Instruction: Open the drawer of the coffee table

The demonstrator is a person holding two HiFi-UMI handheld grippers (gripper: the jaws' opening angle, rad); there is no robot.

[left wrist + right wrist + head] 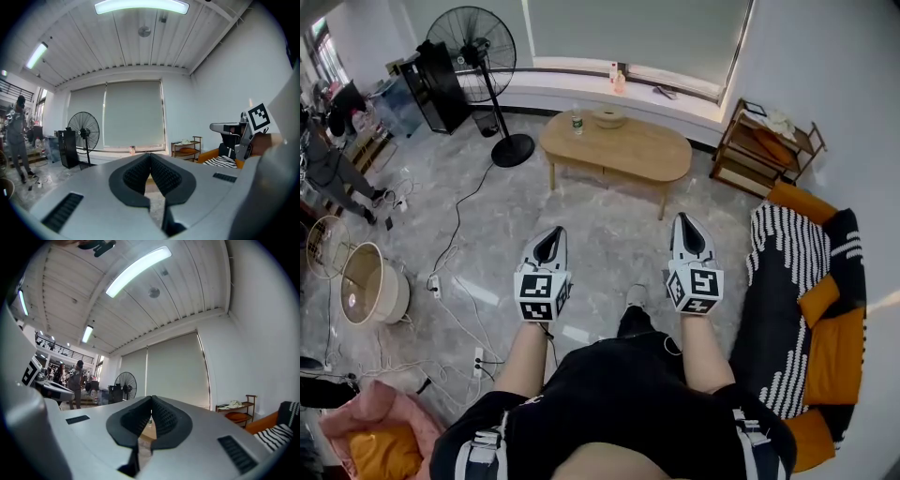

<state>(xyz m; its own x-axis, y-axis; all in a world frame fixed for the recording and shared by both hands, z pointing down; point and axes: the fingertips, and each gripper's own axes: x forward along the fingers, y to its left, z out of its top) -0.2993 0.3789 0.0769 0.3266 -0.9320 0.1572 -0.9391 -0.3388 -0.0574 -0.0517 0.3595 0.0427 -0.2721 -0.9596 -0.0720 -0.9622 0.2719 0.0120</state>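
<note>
Coffee table (pixel 623 152): stands on the grey marbled floor (pixel 600 234) ahead of me, below the window ledge, well apart from both grippers. Its worktop (pixel 647 155) is a long oval of pale wood on slim wooden legs. A small bottle (pixel 577 122) stands upright near the left end, and a shallow bowl (pixel 608 117) lies just beside it, towards the far edge. At this range I cannot make out a drawer front.

Orientation: the long axis runs across the head view, with the left end a little higher in frame than the right. One long side faces me.

Left gripper (pixel 555 232): points towards the table. Its fingers (pixel 161 176) are clenched tip to tip, with nothing between them.

Right gripper (pixel 684 219): points the same way. Its fingers (pixel 164 420) are likewise clenched on nothing.

Surroundings: a standing fan (pixel 473 47) is left of the table, a low wooden shelf unit (pixel 764 145) is to its right, and a striped sofa (pixel 806 300) lies along the right.
</note>
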